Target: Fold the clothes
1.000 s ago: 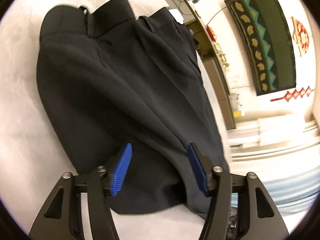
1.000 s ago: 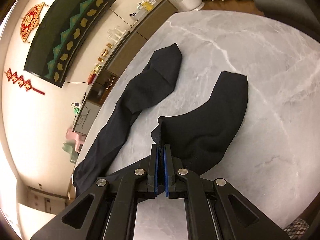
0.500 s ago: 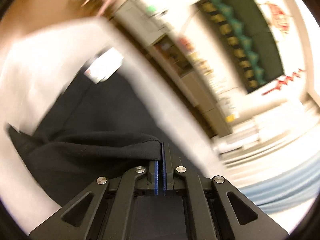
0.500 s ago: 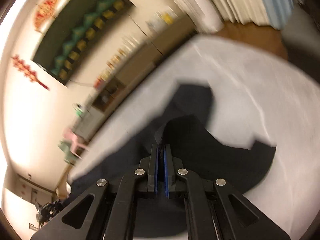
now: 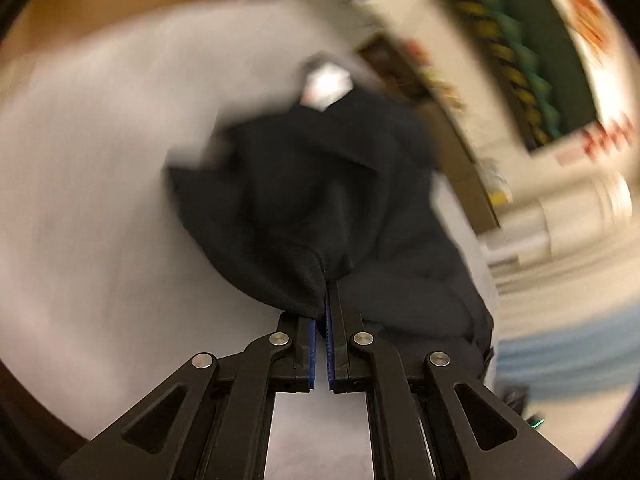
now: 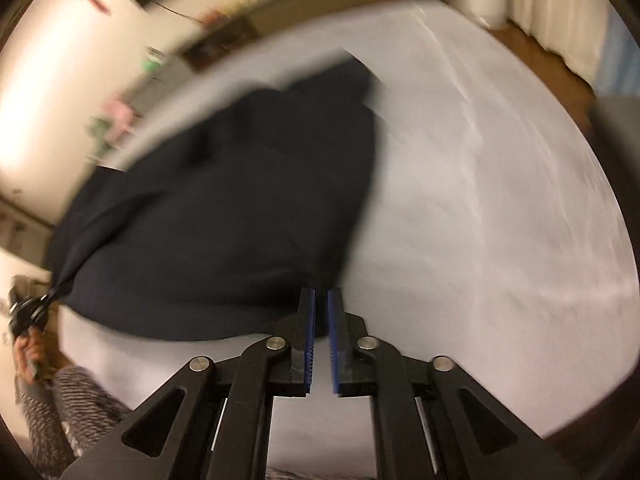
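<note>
My left claw (image 5: 322, 308) pinches the black pants (image 5: 320, 200), bunched on the surface (image 6: 500, 200) toward 12 o'clock. My right claw (image 6: 321, 312) is a little open, holding nothing. A hard tug could slide the pants away.

left gripper (image 5: 324, 300): jaws pinched together on a fold of dark cloth | right gripper (image 6: 321, 300): blue pads parted by a narrow gap, nothing seen between them | person's hand (image 6: 30, 350) gripped the left tool's handle
</note>
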Action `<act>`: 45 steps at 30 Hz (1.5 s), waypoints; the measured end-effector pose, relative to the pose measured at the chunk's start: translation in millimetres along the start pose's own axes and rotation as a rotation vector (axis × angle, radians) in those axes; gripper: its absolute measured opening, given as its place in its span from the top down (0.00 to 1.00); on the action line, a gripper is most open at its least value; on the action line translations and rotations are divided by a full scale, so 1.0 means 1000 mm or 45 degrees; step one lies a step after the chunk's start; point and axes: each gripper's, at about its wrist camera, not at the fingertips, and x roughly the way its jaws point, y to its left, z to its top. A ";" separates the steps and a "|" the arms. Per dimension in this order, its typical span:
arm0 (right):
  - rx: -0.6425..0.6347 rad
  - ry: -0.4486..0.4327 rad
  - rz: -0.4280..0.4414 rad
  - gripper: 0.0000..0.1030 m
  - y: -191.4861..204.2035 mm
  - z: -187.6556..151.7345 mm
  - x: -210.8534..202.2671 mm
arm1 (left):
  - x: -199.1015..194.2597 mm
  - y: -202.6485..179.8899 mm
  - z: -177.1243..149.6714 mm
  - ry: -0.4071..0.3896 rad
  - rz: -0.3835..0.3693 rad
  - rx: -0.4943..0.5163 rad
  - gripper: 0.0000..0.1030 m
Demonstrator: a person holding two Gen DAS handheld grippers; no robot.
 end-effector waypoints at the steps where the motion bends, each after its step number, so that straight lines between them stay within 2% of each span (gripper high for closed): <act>1: 0.007 0.002 -0.016 0.84 -0.003 0.001 -0.001 | 0.003 0.008 0.000 0.005 -0.008 -0.046 0.95; 2: 0.012 0.001 -0.030 0.83 -0.006 0.001 -0.003 | 0.004 0.013 0.000 -0.002 -0.016 -0.073 0.94; 4: -0.018 -0.029 -0.065 0.63 -0.002 0.002 -0.012 | 0.003 0.014 -0.001 -0.027 -0.024 -0.095 0.93; 5: -0.055 -0.060 -0.085 0.60 0.005 0.003 -0.019 | 0.002 0.013 -0.001 -0.038 -0.028 -0.100 0.92; 8: -0.240 -0.102 -0.089 0.46 0.047 0.005 -0.024 | 0.000 0.016 -0.005 -0.086 -0.020 -0.132 0.85; 10: -0.361 -0.078 -0.071 0.34 0.083 0.008 -0.010 | -0.002 0.021 -0.011 -0.113 -0.016 -0.152 0.81; 13: -0.489 0.016 -0.088 0.30 0.115 0.015 0.031 | -0.011 0.025 -0.023 -0.157 -0.010 -0.152 0.78; 17: -0.590 0.185 -0.133 0.30 0.146 0.023 0.089 | -0.034 0.013 -0.027 -0.241 0.006 -0.082 0.75; 18: -0.620 0.188 -0.156 0.29 0.150 0.023 0.096 | -0.040 0.009 -0.025 -0.265 0.006 -0.058 0.72; 20: -0.664 0.184 -0.198 0.36 0.156 0.023 0.100 | -0.044 0.000 -0.016 -0.294 0.002 -0.013 0.66; 21: -0.681 0.171 -0.219 0.51 0.158 0.024 0.099 | -0.040 -0.005 -0.010 -0.294 0.003 0.000 0.66; 22: -0.688 0.165 -0.215 0.74 0.158 0.024 0.098 | -0.037 -0.009 -0.004 -0.293 0.003 0.013 0.66; 23: -0.684 0.163 -0.223 0.82 0.157 0.025 0.096 | -0.030 -0.011 0.003 -0.283 0.009 0.025 0.66; 24: -0.680 0.162 -0.232 0.95 0.155 0.025 0.094 | -0.018 -0.016 0.009 -0.265 0.023 0.032 0.66; 26: -0.679 0.121 -0.297 0.95 0.148 0.025 0.084 | 0.003 -0.022 0.018 -0.233 0.068 0.041 0.66; 28: -0.582 0.045 -0.296 0.95 0.125 0.023 0.052 | 0.016 -0.016 0.020 -0.211 0.080 0.023 0.66; 31: -0.465 0.004 -0.323 0.95 0.082 0.007 0.017 | 0.028 -0.002 0.017 -0.191 0.077 -0.012 0.65; 33: -0.362 0.045 -0.374 0.95 0.037 -0.011 0.003 | 0.032 0.009 0.015 -0.174 0.069 -0.049 0.65; 35: -0.266 0.130 -0.413 0.94 0.003 -0.026 0.005 | 0.032 0.018 0.016 -0.169 0.054 -0.090 0.65; 37: -0.161 0.130 -0.483 0.91 -0.022 -0.035 0.004 | 0.027 0.026 0.018 -0.195 0.057 -0.128 0.62; 39: -0.087 0.050 -0.490 0.84 -0.026 -0.035 -0.004 | 0.022 0.035 0.020 -0.221 0.061 -0.166 0.60; 41: -0.094 -0.051 -0.463 0.73 -0.005 -0.029 -0.012 | 0.017 0.043 0.022 -0.247 0.064 -0.204 0.59; 43: -0.169 -0.118 -0.410 0.60 0.032 -0.023 -0.011 | 0.012 0.052 0.024 -0.274 0.067 -0.242 0.59; 45: -0.281 -0.135 -0.335 0.59 0.079 -0.013 0.000 | 0.007 0.060 0.026 -0.300 0.070 -0.280 0.56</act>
